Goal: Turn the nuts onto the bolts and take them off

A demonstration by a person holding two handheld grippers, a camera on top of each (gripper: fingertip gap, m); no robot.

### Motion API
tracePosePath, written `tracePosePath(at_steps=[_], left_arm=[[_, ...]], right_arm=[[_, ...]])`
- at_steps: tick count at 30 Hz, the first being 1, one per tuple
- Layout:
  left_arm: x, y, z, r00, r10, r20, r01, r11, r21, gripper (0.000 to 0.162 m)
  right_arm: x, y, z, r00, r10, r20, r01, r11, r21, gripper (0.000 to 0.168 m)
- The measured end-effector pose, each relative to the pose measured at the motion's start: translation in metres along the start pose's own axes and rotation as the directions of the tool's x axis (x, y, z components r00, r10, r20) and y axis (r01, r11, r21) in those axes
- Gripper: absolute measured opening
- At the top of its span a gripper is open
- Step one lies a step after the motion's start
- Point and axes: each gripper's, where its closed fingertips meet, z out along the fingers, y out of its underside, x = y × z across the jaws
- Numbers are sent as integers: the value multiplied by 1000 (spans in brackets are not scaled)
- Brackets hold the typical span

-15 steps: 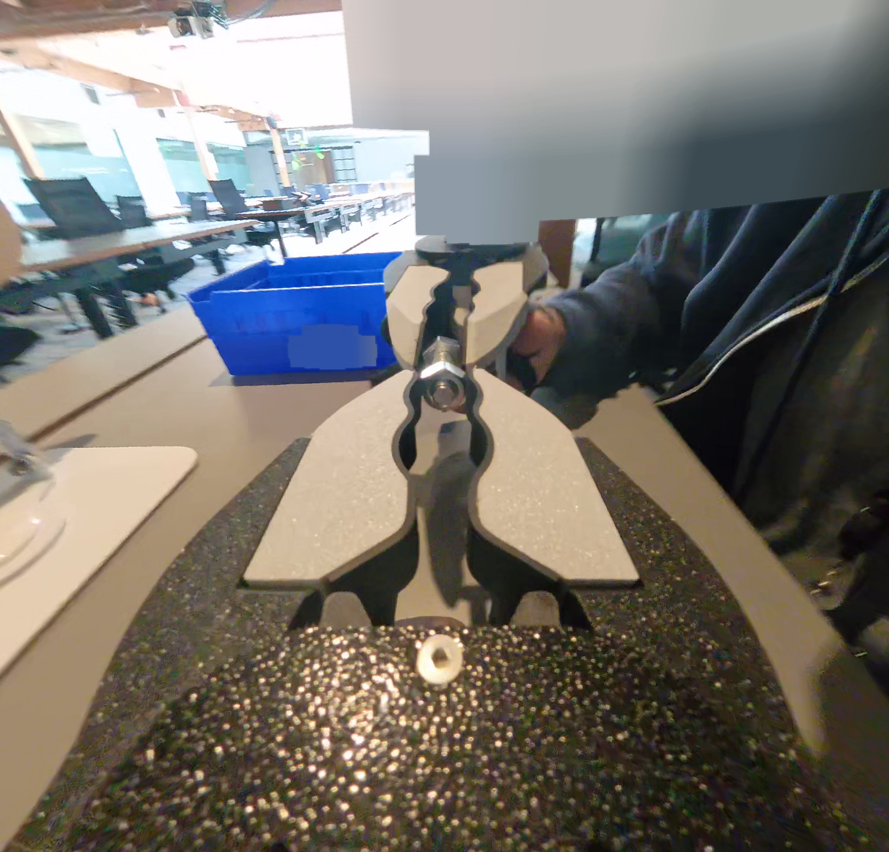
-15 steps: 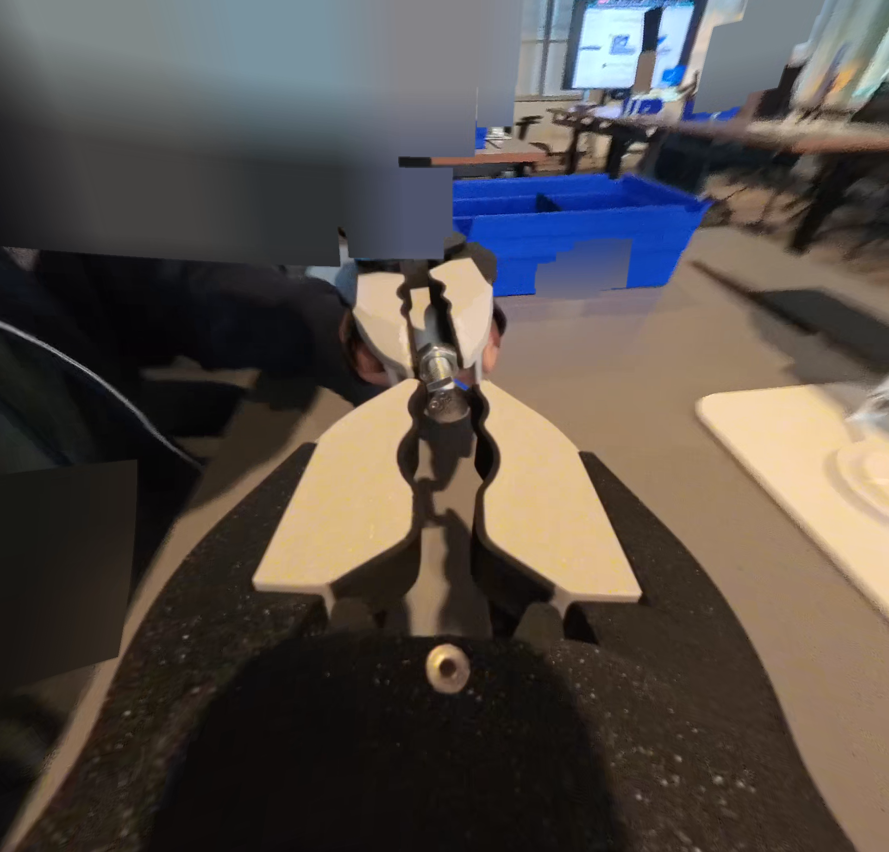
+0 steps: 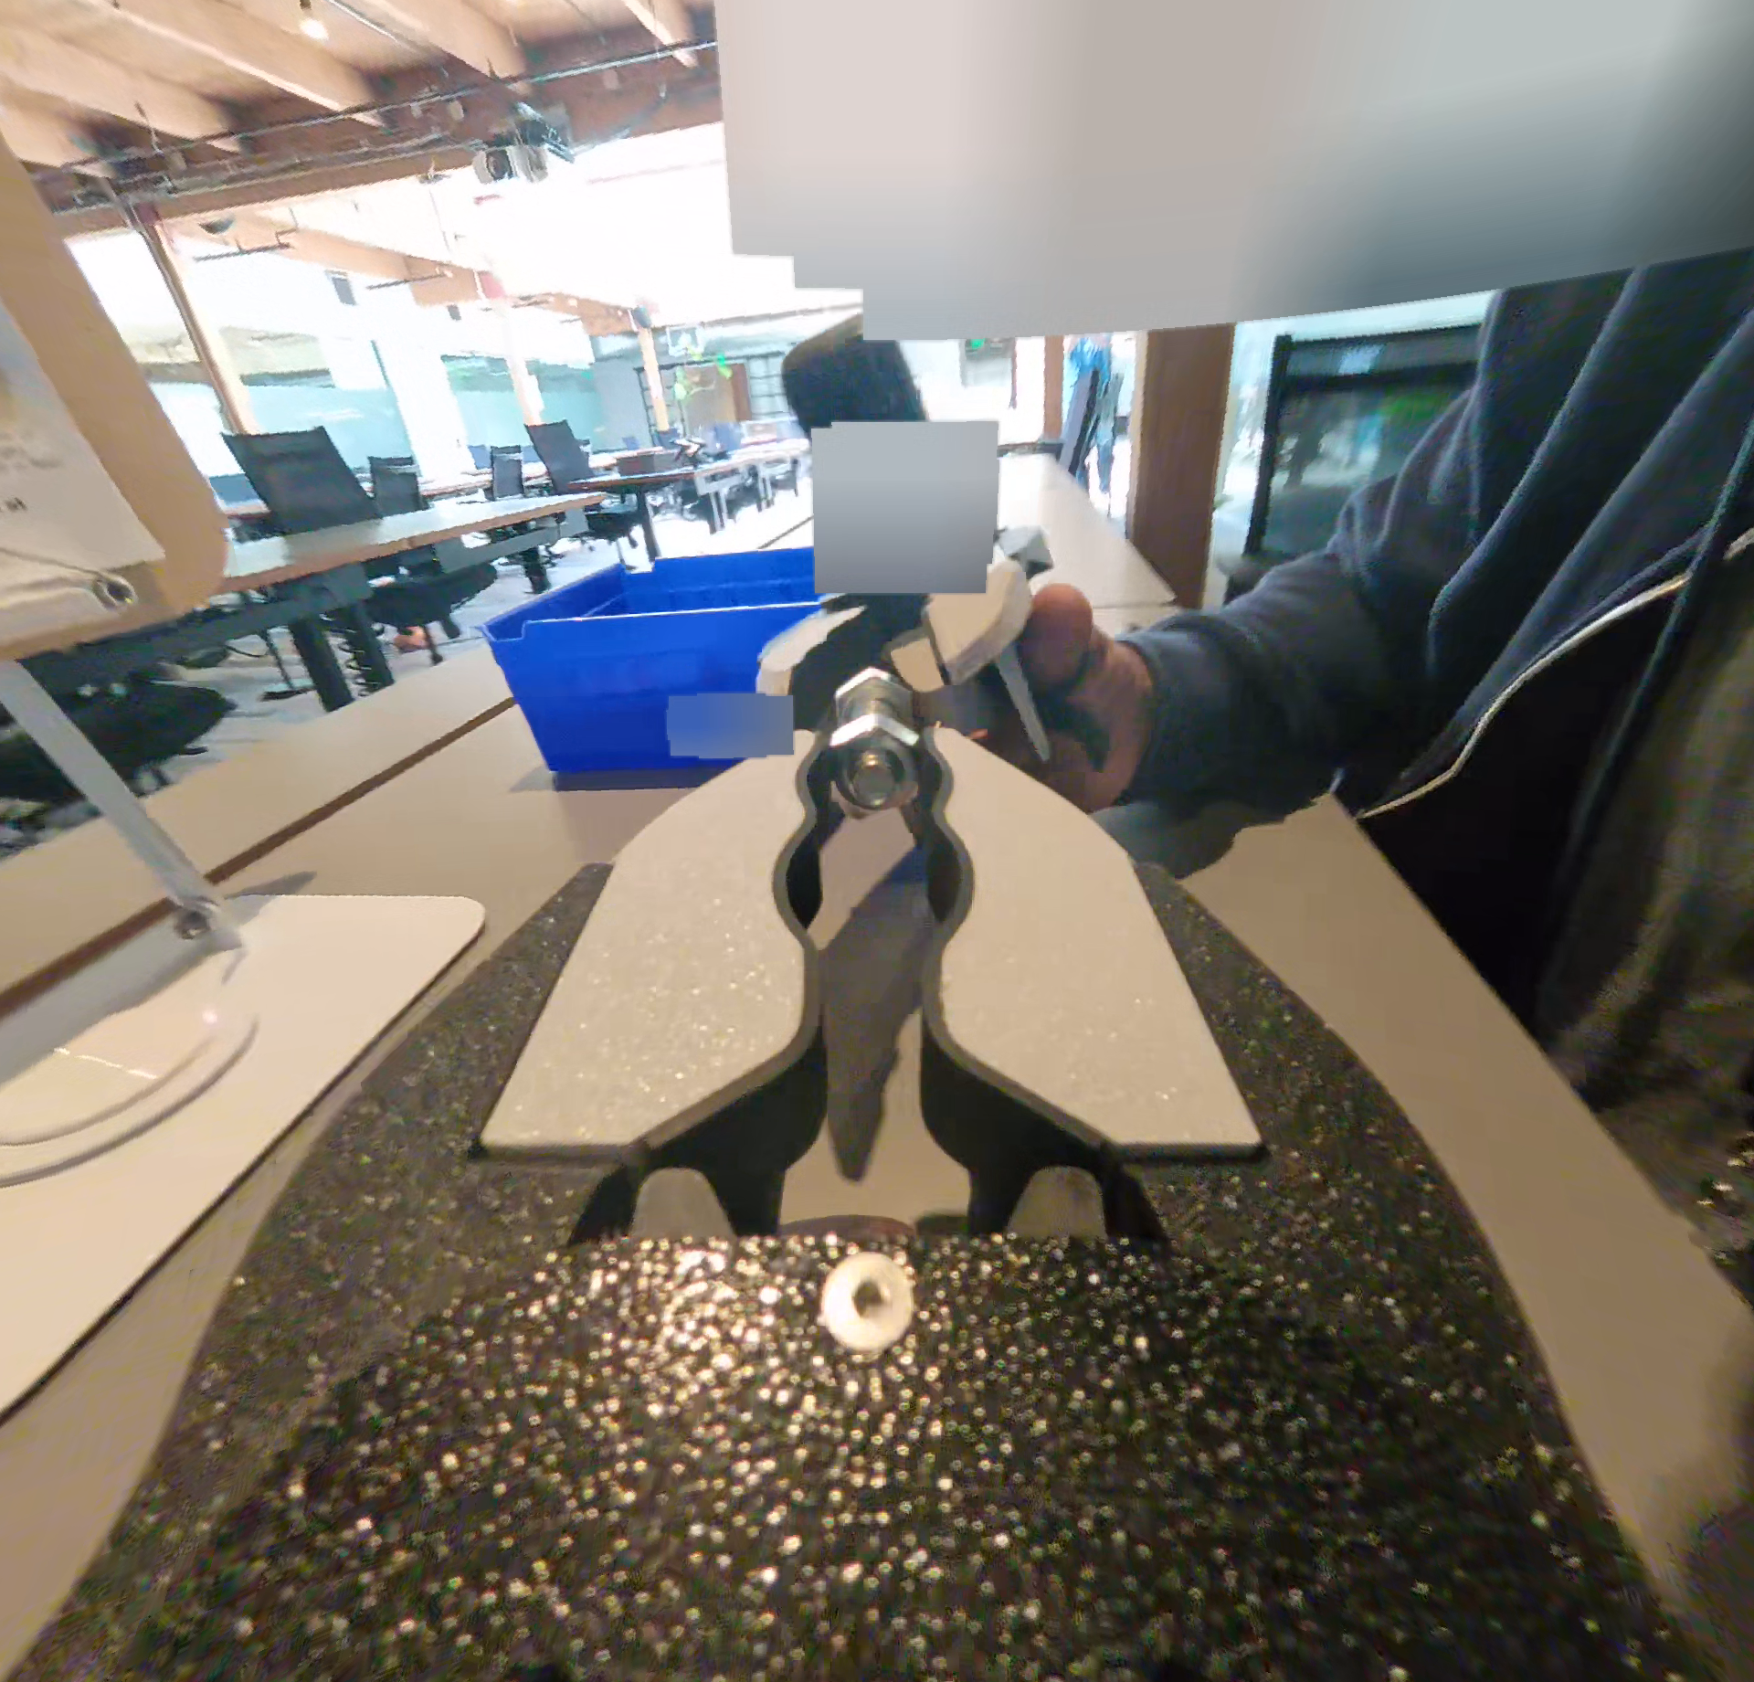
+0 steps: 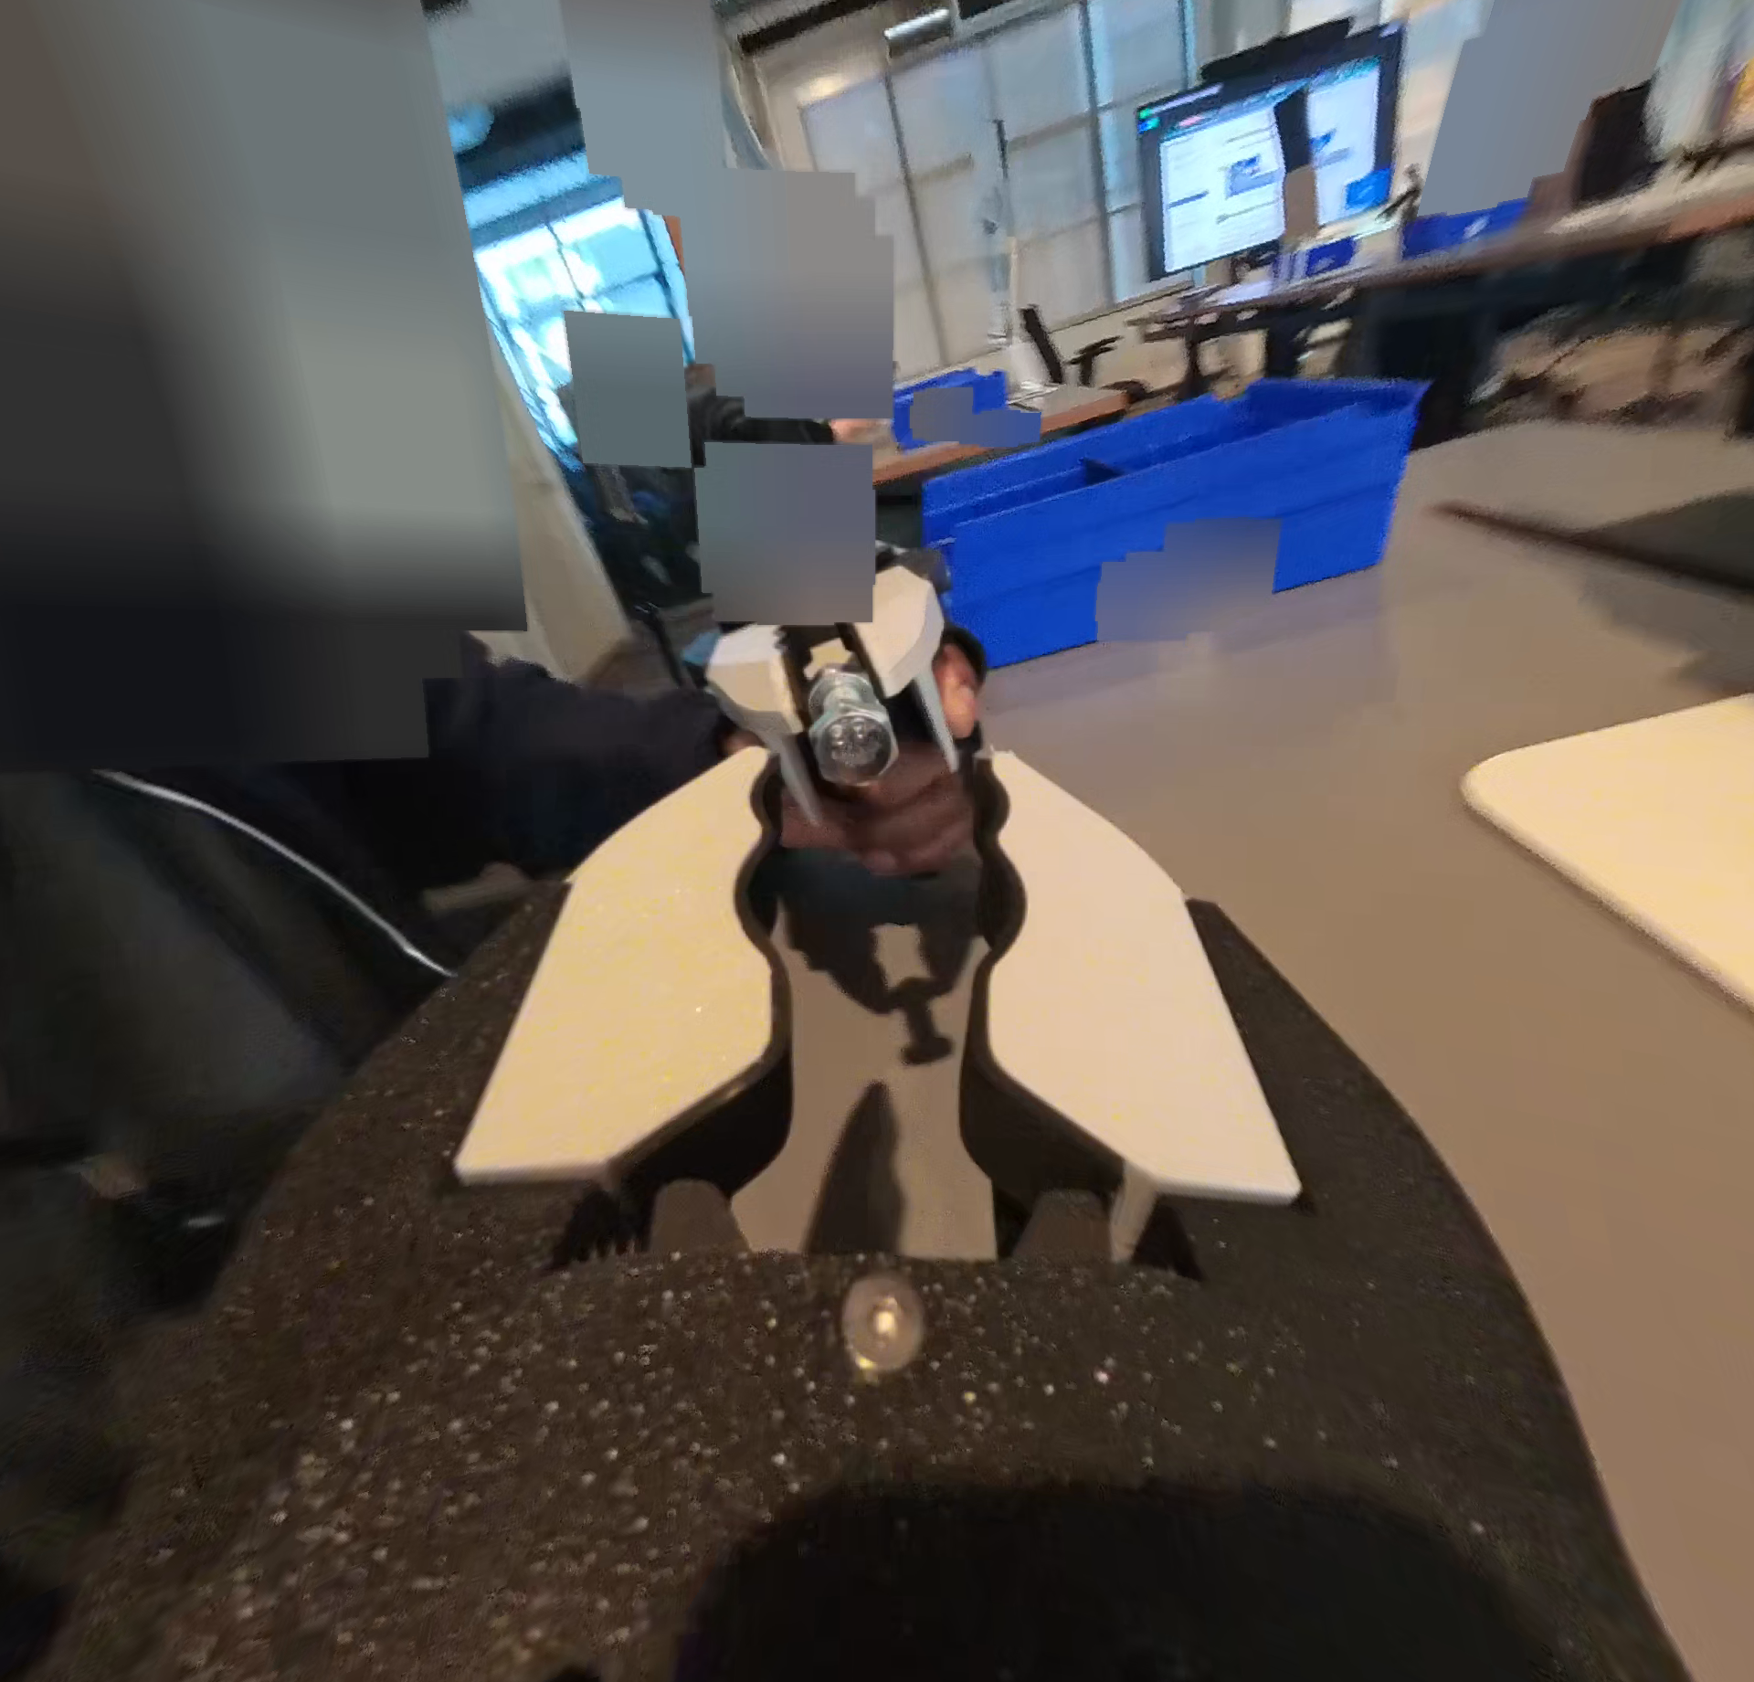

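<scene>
The hex nut [image 3: 868, 737], threaded partway on the bolt [image 4: 848, 727], is clenched by the left tongs [image 3: 873, 777]; the right tongs [image 4: 878, 773] are spread, the bolt head at their 12 o'clock. Unscrewing appears left.

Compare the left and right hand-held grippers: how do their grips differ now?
The left hand-held gripper is shut on the nut; the right hand-held gripper is open, fingers clear of the bolt head. The left faces the threaded end, the right the head. Both face each other.
</scene>
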Motion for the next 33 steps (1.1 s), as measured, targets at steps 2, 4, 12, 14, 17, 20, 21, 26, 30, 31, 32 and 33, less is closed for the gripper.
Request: tracePosePath(at_steps=[2,4,12,14,17,20,21,26,30,31,32,33], left_arm=[[0,0,-1,998,-58,-27,59,998,9,17],[2,0,-1,994,-99,-54,101,995,18,17],[13,9,6,983,-136,-121,135,991,-22,17],[12,9,6,986,-118,-116,116,993,-26,17],[10,16,6,998,29,-59,-34,997,-76,17],[10,21,7,972,234,-8,-233,963,-135,17],[9,22,7,956,295,7,-290,944,-154,17],[9,27,11,936,352,19,-342,919,-198,17],[4,17,8,980,199,31,-194,974,-113,17],[2,14,6,988,153,32,-150,985,-87,17],[0,11,5,994,111,24,-109,992,-63,17],[0,9,4,997,75,15,-75,996,-47,17]], right_arm=[[0,-1,-1,986,-153,-62,151,988,-35,37],[-3,1,1,953,-287,-93,280,956,-83,36],[-12,18,12,911,-407,-63,390,902,-185,19],[-12,18,12,938,-342,-49,329,927,-178,18],[-9,22,11,988,-154,-13,150,973,-174,18],[-10,22,10,982,166,87,-155,980,-121,18],[-9,22,10,955,270,120,-257,960,-115,18],[-2,20,7,876,442,193,-438,896,-65,30],[4,15,6,976,207,67,-203,977,-64,45],[6,14,4,991,127,31,-125,990,-70,44],[7,13,3,999,41,-3,-41,996,-83,41],[6,12,2,999,-43,-28,40,995,-95,39]])
